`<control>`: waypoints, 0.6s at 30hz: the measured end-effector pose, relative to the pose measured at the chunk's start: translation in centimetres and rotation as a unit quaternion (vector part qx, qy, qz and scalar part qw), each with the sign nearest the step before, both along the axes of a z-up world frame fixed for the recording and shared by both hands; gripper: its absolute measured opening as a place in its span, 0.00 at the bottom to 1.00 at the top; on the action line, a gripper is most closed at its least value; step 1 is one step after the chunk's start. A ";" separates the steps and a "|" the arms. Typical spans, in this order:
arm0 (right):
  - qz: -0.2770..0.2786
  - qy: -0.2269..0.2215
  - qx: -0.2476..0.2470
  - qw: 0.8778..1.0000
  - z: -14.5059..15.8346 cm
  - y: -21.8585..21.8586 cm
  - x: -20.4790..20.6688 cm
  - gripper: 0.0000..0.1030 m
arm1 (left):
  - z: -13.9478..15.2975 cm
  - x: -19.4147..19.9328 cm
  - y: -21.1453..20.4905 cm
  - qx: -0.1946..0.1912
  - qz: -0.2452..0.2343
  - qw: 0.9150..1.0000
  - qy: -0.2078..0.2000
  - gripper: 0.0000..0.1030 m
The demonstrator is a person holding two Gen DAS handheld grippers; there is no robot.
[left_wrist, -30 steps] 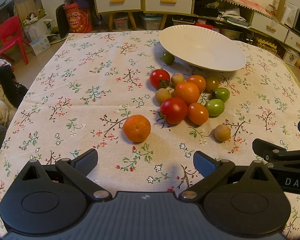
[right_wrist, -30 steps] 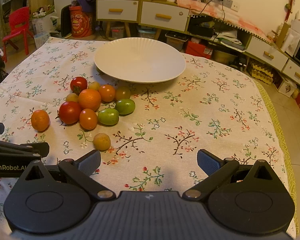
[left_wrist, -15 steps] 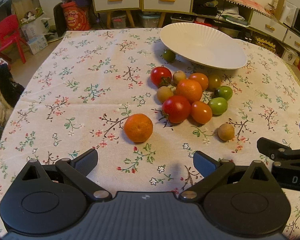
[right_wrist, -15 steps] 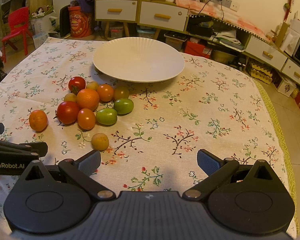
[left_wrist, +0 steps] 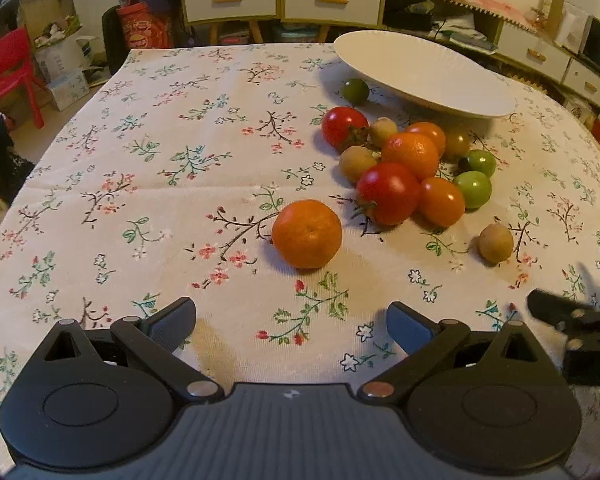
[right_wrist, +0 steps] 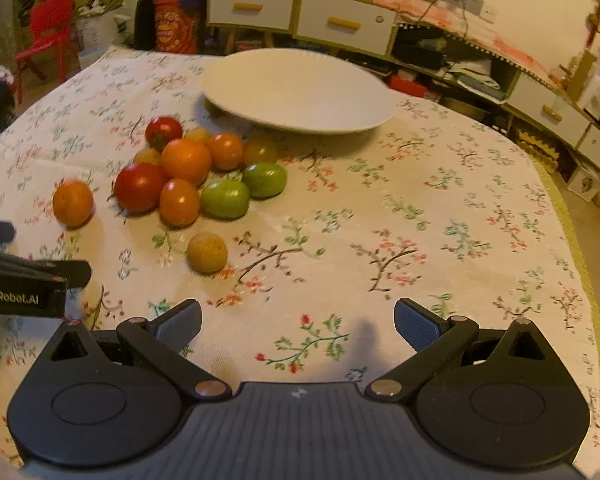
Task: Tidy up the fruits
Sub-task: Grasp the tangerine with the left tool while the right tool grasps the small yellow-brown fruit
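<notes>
Left wrist view: the left gripper (left_wrist: 291,322) hangs with fingers spread apart, empty, above a floral tablecloth (left_wrist: 160,168). The right gripper (right_wrist: 298,326) is likewise spread and empty. Ahead, a lone orange (left_wrist: 306,234) sits near clustered tomatoes (left_wrist: 388,193). Beyond, the white plate (right_wrist: 300,92) holds nothing.

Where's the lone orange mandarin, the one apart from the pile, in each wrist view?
Left wrist: the round orange mandarin sits centre, straight ahead of the open fingers.
Right wrist: it lies far left, left of the pile.
Shared landmark: the wide white ribbed plate behind the pile.
</notes>
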State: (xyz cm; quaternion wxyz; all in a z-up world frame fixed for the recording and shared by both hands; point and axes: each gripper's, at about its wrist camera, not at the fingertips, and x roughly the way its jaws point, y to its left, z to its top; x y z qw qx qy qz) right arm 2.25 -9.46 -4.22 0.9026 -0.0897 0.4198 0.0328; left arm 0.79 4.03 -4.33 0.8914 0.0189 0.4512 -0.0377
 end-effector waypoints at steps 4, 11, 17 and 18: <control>0.014 -0.003 -0.002 1.000 -1.3 0.3 -0.2 1.00 | -0.4 -0.1 0.3 -0.003 -0.014 1.000 -0.023 0.95; 0.028 -0.032 0.034 0.999 -2.0 -0.2 -0.8 1.00 | -1.1 -0.4 0.6 -0.009 -0.042 0.997 -0.069 0.96; 0.034 -0.063 0.055 0.996 -2.5 -0.5 -1.5 1.00 | -1.4 -0.5 0.5 -0.012 -0.046 0.994 -0.095 0.96; 0.032 -0.064 0.058 0.996 -2.5 -0.5 -1.6 1.00 | -1.5 -0.4 0.5 -0.012 -0.046 0.994 -0.098 0.96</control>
